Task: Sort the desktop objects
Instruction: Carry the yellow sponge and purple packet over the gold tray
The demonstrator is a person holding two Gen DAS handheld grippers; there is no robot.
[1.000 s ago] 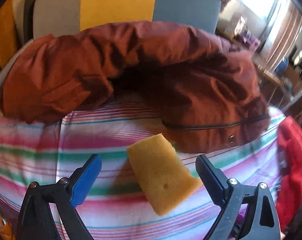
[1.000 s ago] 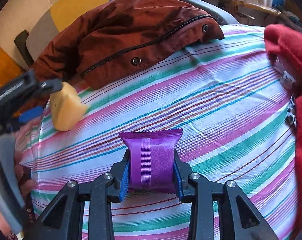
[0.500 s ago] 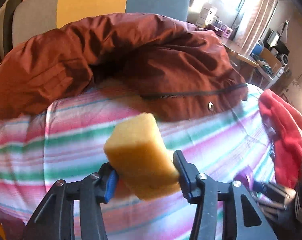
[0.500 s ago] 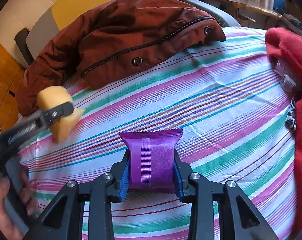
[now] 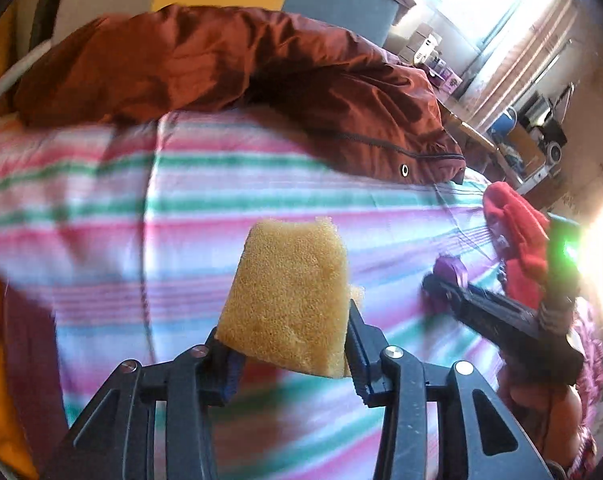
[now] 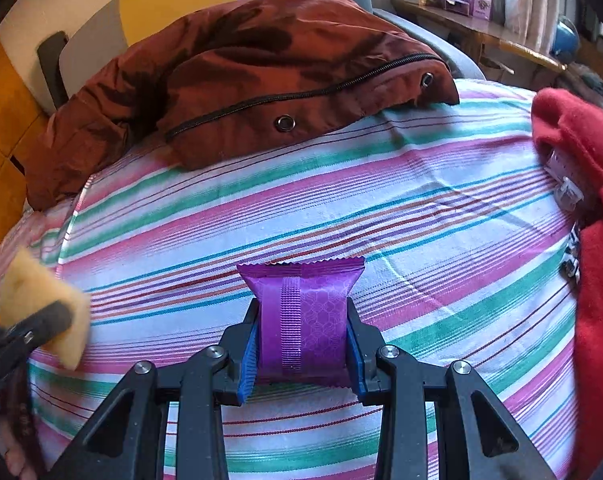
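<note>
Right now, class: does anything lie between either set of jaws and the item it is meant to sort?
Nothing visible does. The left gripper jaws are closing with the yellow sponge already between them, and the right gripper is clamped directly on the purple packet.

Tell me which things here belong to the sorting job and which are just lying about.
In the job:
- yellow sponge, between the still-closing left claw
- purple snack packet, clamped in the right claw

Lying about:
- rust-brown jacket
- red garment
- striped cloth beneath everything
</note>
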